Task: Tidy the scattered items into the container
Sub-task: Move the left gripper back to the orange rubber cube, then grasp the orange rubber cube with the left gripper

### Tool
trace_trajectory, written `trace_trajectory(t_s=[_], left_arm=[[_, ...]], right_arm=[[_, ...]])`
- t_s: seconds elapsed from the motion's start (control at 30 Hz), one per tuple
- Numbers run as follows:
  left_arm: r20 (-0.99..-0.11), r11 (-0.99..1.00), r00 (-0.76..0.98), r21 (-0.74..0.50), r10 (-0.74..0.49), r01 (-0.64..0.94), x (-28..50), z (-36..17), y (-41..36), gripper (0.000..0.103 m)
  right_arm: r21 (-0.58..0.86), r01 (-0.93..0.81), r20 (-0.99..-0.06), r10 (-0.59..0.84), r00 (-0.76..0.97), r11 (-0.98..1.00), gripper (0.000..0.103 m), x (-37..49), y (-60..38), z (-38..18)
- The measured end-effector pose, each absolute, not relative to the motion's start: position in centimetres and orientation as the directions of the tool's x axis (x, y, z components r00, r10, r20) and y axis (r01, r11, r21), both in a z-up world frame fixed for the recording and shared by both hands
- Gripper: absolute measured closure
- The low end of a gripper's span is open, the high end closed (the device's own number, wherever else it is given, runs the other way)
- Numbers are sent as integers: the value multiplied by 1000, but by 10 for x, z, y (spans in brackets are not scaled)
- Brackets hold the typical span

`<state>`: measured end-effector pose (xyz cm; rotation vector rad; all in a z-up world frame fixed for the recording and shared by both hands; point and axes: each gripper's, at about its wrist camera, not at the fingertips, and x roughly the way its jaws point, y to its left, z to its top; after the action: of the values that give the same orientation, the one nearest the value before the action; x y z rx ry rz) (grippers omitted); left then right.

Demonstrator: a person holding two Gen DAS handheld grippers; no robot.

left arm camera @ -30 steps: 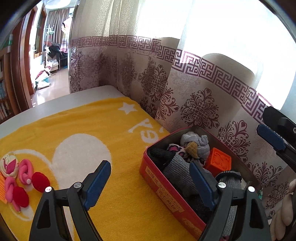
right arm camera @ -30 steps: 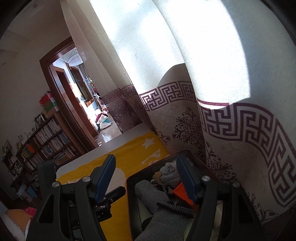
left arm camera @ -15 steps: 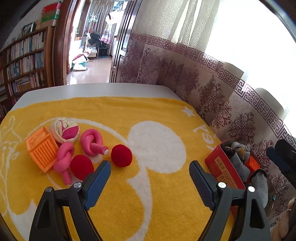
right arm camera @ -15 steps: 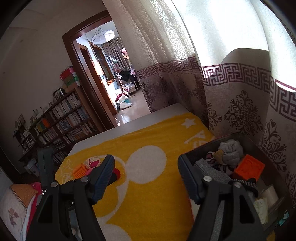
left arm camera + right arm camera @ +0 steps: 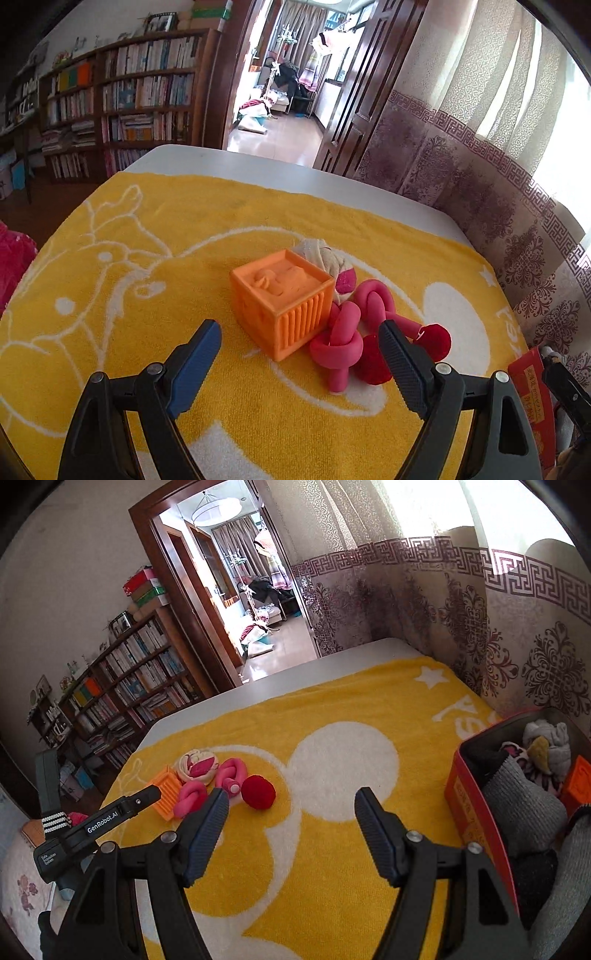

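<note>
An orange cube [image 5: 282, 301] sits on the yellow towel [image 5: 147, 258] just ahead of my open, empty left gripper [image 5: 299, 354]. Beside it lie two pink knotted ropes [image 5: 338, 341], red pompoms [image 5: 436, 339] and a cream-and-pink rolled ball [image 5: 330, 264]. In the right wrist view the same cluster lies far left: cube [image 5: 166, 792], pompom [image 5: 258, 791]. My right gripper [image 5: 291, 830] is open and empty over the towel's middle. The red tin [image 5: 469, 808] at right holds socks and an orange block [image 5: 578, 779].
Patterned curtains [image 5: 480, 627] hang along the table's far right side. The grey table edge [image 5: 258, 170] shows beyond the towel. A bookshelf [image 5: 129, 96] and an open doorway lie behind. The left gripper's body [image 5: 92, 827] shows at the left of the right wrist view.
My left gripper has swung left from the tin to the toy cluster and come close to the orange cube. My right gripper has turned from the tin toward the towel's middle.
</note>
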<state>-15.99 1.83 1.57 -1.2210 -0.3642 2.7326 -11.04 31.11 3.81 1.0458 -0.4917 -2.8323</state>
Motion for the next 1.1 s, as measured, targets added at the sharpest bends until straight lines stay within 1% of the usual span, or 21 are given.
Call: trace_trajectory(t_s=[0.13,0.3,0.37,0.47,0.57,0.7,0.97,1.03,1.1], left_arm=[[-735,-972,-650,-235,192,-21,-173,10,28,15],[-750,-979,-647,-202,141,21,-196,2,38,15],[-756,-979,-644,-198,119,51,-203,-3,36,15],[-760,-973,-637,-221,124,74,-210,-11,31,15],[-769,-975,-631,-203,97,96,-213,-16,27,15],[-765,-967,-630,-240,134,86,-212,-19,19,15],[-775,-972,-614,-229,147,56,-201,-15,13,14],[-775,-971,-616,-229,142,64,-196,-14,10,11],[-772,-970,-620,-232,142,67,-192,-13,7,11]], right_arm=[[294,-24,-628,-174,-758,-955,28,-115,301,26],[217,-31,-648,-120,-752,-976,28,-117,295,10],[218,-21,-662,-132,-738,-976,28,-118,294,6],[225,-13,-657,-142,-741,-974,28,-117,294,7],[224,-6,-656,-146,-740,-975,28,-116,293,7],[222,-6,-669,-148,-728,-975,28,-118,290,3],[227,1,-682,-160,-714,-974,28,-119,289,-1],[230,8,-681,-167,-713,-973,28,-118,288,-1],[239,15,-680,-178,-712,-971,28,-117,288,0]])
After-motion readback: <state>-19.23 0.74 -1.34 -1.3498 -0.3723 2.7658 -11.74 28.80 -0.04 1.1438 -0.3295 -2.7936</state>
